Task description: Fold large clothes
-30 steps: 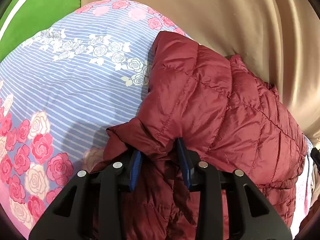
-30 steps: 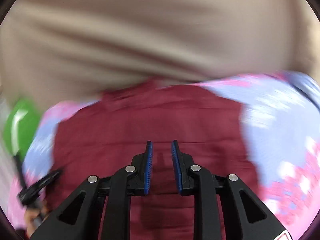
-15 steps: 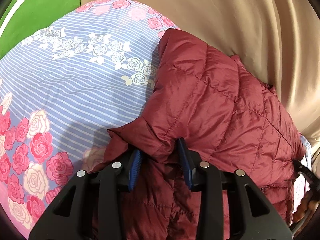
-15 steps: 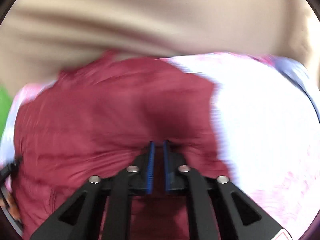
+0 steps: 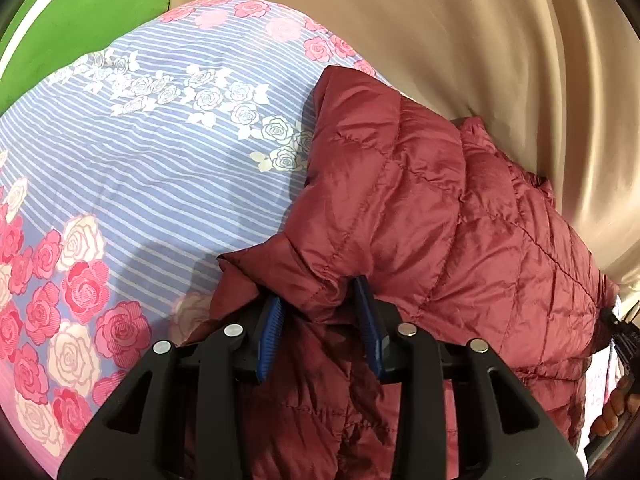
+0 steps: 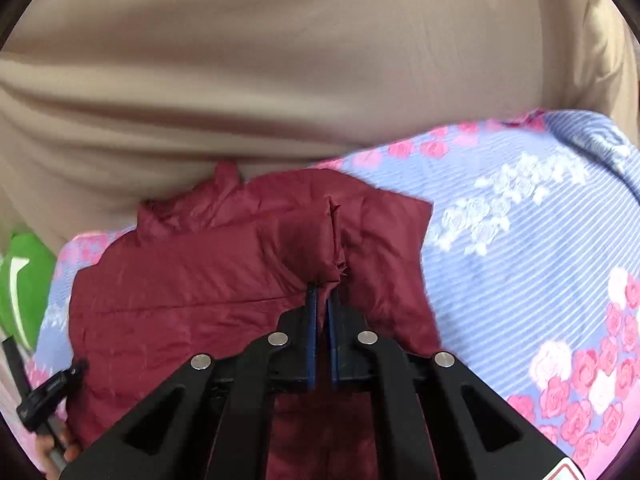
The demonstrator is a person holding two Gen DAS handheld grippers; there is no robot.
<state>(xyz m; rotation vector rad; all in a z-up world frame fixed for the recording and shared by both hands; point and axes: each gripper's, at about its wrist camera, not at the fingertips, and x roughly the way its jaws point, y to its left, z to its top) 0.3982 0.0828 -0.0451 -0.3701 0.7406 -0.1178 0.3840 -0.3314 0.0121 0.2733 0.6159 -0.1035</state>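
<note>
A dark red quilted puffer jacket [image 5: 440,208] lies bunched on a bed with a blue striped, rose-printed sheet [image 5: 160,168]. My left gripper [image 5: 320,300] holds a thick fold of the jacket's edge between its blue pads, with the jaws fairly wide apart around it. In the right wrist view the jacket [image 6: 192,288] spreads to the left, and my right gripper [image 6: 322,292] is shut on a raised fold of the jacket. The left gripper's tip shows at the lower left of the right wrist view [image 6: 52,392].
A beige curtain [image 6: 280,60] hangs right behind the bed, touching the jacket's far edge. A green cushion [image 5: 80,12] lies at the bed's far left corner. The sheet [image 6: 540,260] stretches to the right of the jacket.
My right gripper came down onto the jacket, closed on a fold and has lifted it slightly. The left gripper has kept its hold, and the jacket has shifted a little right.
</note>
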